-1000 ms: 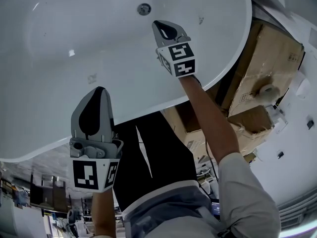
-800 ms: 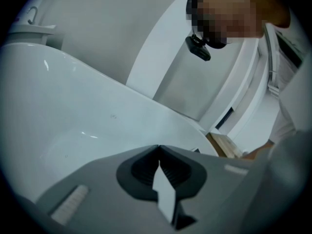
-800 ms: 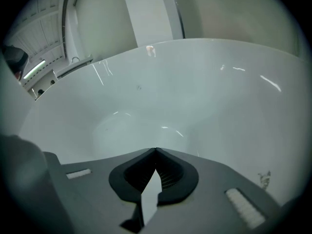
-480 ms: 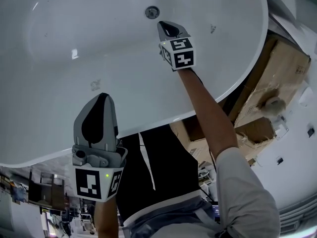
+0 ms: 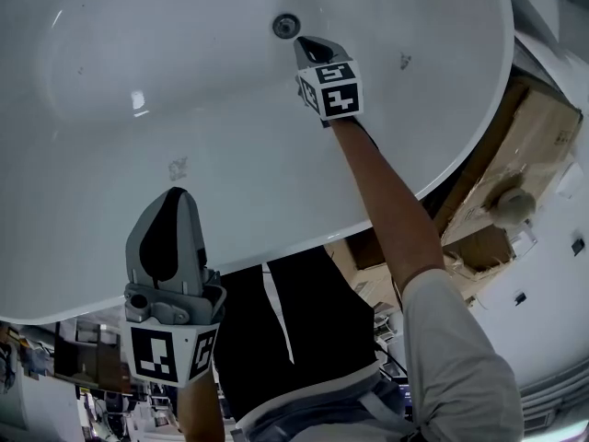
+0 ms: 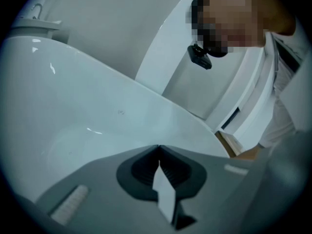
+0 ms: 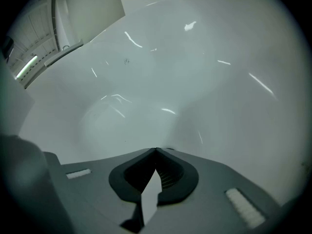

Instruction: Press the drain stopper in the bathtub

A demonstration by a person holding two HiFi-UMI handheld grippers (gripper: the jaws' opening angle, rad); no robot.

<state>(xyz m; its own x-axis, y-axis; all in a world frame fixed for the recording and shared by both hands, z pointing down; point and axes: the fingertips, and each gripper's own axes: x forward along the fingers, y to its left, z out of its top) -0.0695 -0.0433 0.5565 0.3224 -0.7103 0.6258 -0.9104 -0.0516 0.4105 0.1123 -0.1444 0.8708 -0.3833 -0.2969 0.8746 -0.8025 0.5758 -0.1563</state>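
Observation:
A round metal drain stopper [image 5: 285, 26] sits on the floor of the white bathtub [image 5: 110, 145]. My right gripper [image 5: 305, 41] is shut, with nothing between its jaws, and its tip hangs just right of and below the stopper in the head view; I cannot tell whether they touch. In the right gripper view the right gripper [image 7: 155, 150] points at the tub's curved white wall [image 7: 161, 82], and the stopper is hidden. My left gripper [image 5: 175, 194] is shut and empty, held over the tub's near rim. The left gripper [image 6: 159, 146] faces the tub's inside.
Cardboard boxes [image 5: 515, 145] with a white knob-like fitting [image 5: 512, 204] stand right of the tub. A small grey mark [image 5: 178, 167] lies on the tub floor. The left gripper view shows a person [image 6: 285, 96] in white beside the tub rim [image 6: 161, 101].
My right gripper has reached further into the tub and closed the gap to the drain stopper. The left gripper has dropped slightly lower and left in the head view.

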